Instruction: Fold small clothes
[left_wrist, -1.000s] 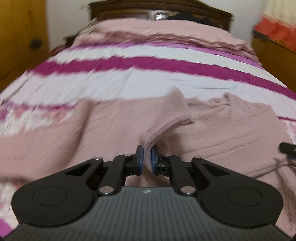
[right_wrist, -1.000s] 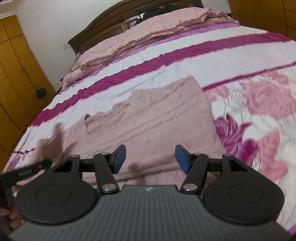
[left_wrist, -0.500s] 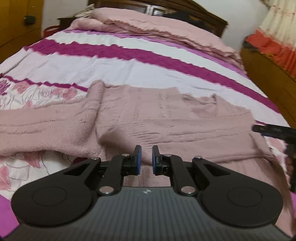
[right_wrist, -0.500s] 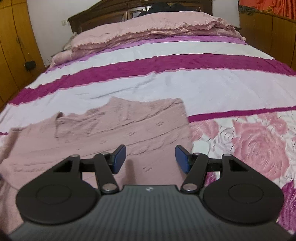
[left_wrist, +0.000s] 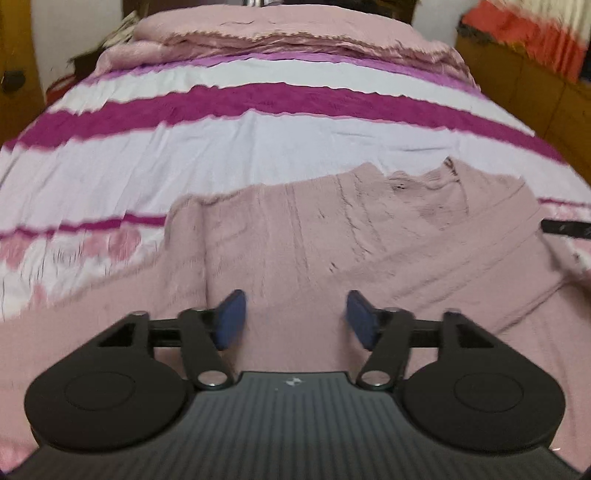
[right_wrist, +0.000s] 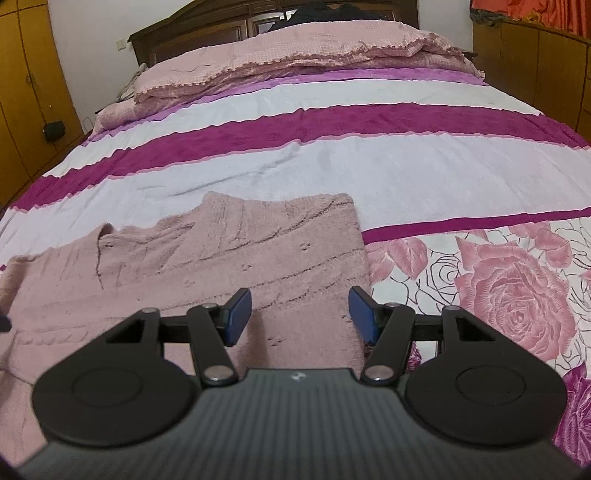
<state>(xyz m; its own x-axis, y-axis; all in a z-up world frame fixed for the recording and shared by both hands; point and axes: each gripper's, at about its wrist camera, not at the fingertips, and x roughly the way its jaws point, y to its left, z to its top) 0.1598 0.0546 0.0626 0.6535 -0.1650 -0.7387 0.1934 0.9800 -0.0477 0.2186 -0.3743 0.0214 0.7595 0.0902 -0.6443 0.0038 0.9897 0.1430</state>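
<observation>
Both the left gripper (left_wrist: 293, 319) and right gripper (right_wrist: 300, 314) hover with blue pads spread apart, empty, above a fuzzy ribbed pink sweater (right_wrist: 229, 266) ahead on the striped floral bedspread (right_wrist: 369, 158).

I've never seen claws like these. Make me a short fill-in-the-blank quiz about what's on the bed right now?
1. The pink knitted sweater lies spread on the ____.
2. Both the left claw and the right claw are ____, holding nothing.
3. The bedspread has white and ____ stripes.
4. Beside the sweater's right edge, the bedspread shows printed ____.

Missing words: bed; open; magenta; roses
</observation>
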